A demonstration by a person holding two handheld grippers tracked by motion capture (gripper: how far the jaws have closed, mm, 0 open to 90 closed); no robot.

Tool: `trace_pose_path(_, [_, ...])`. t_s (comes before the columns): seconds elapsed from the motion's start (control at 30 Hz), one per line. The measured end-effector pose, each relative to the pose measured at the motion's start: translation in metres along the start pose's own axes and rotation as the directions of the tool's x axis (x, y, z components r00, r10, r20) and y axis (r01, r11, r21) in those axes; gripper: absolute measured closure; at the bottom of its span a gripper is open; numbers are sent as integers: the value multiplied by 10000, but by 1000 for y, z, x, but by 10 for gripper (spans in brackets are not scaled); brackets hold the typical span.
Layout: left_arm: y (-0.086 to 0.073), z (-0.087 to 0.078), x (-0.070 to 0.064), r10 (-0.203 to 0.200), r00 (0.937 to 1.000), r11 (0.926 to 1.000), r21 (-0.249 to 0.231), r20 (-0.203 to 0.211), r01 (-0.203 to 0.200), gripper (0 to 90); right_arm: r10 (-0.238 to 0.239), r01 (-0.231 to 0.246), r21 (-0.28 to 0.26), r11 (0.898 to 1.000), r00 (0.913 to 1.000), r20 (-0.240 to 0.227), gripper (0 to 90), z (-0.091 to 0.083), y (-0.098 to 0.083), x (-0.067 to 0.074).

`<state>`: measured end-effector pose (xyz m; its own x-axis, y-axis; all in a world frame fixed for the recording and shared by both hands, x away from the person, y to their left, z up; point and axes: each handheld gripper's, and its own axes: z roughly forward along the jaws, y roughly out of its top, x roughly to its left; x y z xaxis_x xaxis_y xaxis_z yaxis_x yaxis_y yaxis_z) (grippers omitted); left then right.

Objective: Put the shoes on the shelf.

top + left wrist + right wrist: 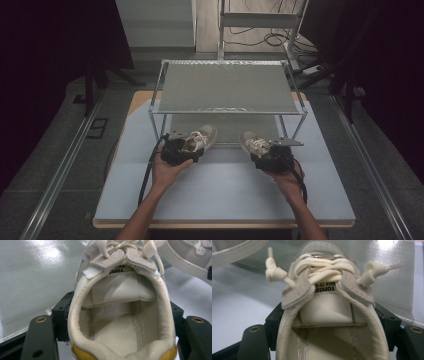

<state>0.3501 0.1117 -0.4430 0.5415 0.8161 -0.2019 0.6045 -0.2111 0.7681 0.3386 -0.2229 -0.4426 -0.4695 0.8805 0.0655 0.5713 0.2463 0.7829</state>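
Note:
Two cream lace-up sneakers are held in front of a metal rack. The left sneaker (202,138) (120,287) sits heel-first between the jaws of my left gripper (179,149) (120,315), which is shut on its heel sides. My right gripper (272,154) (329,320) is shut the same way on the right sneaker (252,143) (325,305). Both toes point away from me, toward the rack's lower shelf (225,129). The left gripper view catches the right sneaker (190,252) at its top right. I cannot tell whether the soles touch the table.
The two-tier wire-frame rack stands at the back of the pale table (225,195), with its grey top shelf (227,87) bare. Dark curtains and floor rails flank the table. Cables lie on the floor behind the rack.

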Motion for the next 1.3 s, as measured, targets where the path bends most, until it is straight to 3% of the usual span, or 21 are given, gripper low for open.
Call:
trace_pose_path(0.3, [10,10,-2,-84,9999,9999,-92,146,85,304,-20,20,43,10000,9999,106,279,10,12,5])
trace_pose_path(0.9, [23,31,-4,168,9992,9998,107,-376,-164,303,237,-237,12,9997,9992,317,279,31,26,10])
trace_pose_path(1.3, [25,46,-2,117,9980,9997,237,-619,-103,303,399,-399,-16,9992,9980,490,279,45,29,11])
